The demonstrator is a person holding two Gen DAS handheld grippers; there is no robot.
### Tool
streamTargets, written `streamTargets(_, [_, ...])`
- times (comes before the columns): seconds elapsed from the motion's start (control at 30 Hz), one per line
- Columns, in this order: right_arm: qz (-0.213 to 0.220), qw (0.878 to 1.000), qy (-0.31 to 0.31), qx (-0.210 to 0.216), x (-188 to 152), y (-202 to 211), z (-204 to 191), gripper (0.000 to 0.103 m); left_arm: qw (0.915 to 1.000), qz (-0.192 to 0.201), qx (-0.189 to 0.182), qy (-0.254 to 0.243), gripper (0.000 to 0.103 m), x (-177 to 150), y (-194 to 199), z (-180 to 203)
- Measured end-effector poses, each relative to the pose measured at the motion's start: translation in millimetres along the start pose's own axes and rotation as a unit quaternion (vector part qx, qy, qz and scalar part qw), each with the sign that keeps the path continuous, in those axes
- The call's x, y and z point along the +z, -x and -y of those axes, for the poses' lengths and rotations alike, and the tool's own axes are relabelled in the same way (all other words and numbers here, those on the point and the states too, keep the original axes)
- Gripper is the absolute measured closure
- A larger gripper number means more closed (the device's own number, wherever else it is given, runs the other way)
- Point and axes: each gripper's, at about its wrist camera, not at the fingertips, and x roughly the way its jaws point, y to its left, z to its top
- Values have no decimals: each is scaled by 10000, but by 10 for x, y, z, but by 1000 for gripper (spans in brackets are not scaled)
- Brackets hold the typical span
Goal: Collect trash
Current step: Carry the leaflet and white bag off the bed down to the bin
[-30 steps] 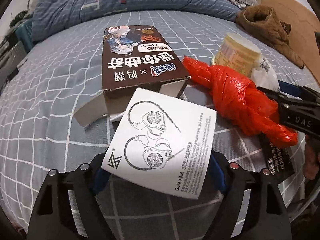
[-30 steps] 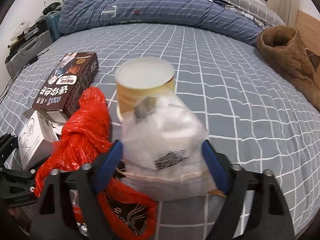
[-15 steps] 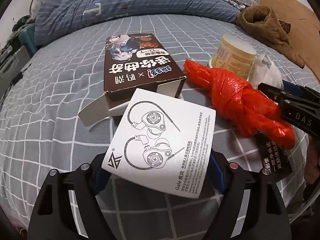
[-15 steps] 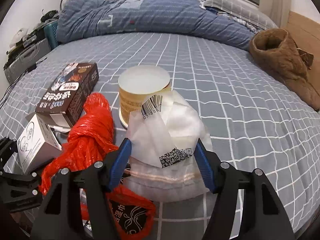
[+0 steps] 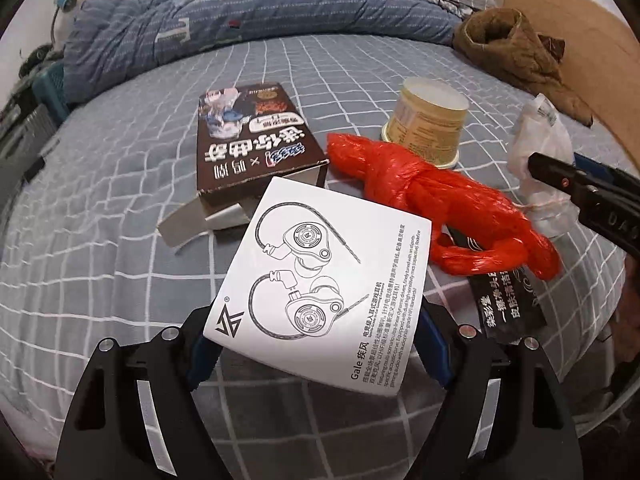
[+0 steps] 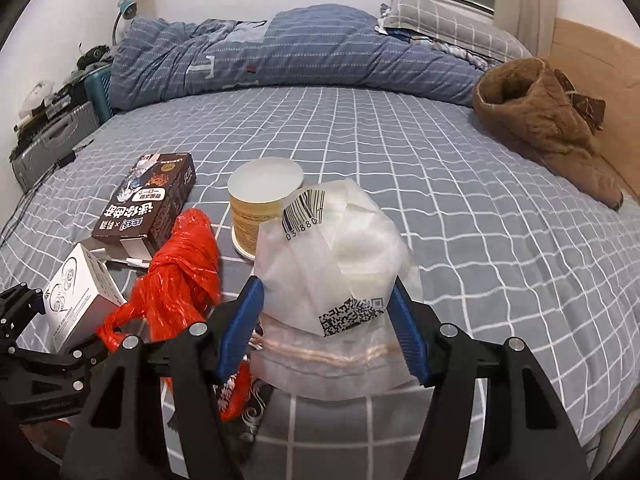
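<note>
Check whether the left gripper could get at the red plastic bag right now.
Probably not yet. The left gripper is shut on the white earphone box, so its jaws are full. The red plastic bag lies uncovered on the bed, beside the box.

We have 2 fisheye views, each looking forward and downward along its own gripper's fingers across the bed (image 5: 120, 184). Our left wrist view sits close over the white box (image 5: 324, 292), filling the lower centre. Our right wrist view sits close behind the clear plastic bag (image 6: 340, 272). Both share the red bag (image 5: 440, 196), brown box (image 6: 148, 204), yellow tub (image 5: 428, 120) and rolled duvet (image 6: 280, 52) at the top.
</note>
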Motion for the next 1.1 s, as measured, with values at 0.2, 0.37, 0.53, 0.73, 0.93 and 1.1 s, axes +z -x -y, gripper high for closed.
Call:
streamTargets(0.2, [-17, 10000, 38, 24, -35, 191, 10, 45, 9999, 81, -109, 102, 25, -62, 255, 9])
streamTargets(0.37, [31, 10000, -74, 8, -97, 461, 7, 46, 9998, 23, -19, 199, 25, -200, 399, -1])
streamTargets(0.53, [23, 10000, -70, 6, -196, 704, -45, 48, 9995, -17, 87, 318, 25, -416, 569, -6])
streamTargets(0.73, [63, 10000, 15, -11, -312, 961, -138, 48, 9991, -2, 85, 416, 25, -579, 779, -4])
streamTargets(0.93, [110, 9999, -2, -15, -425, 1229, -185, 49, 9990, 103, 59, 427, 25, -659, 990, 18])
streamTargets(1.1, [125, 9999, 2, 1, -466, 1381, -205, 50, 9990, 175, 36, 420, 25, -702, 1157, 44])
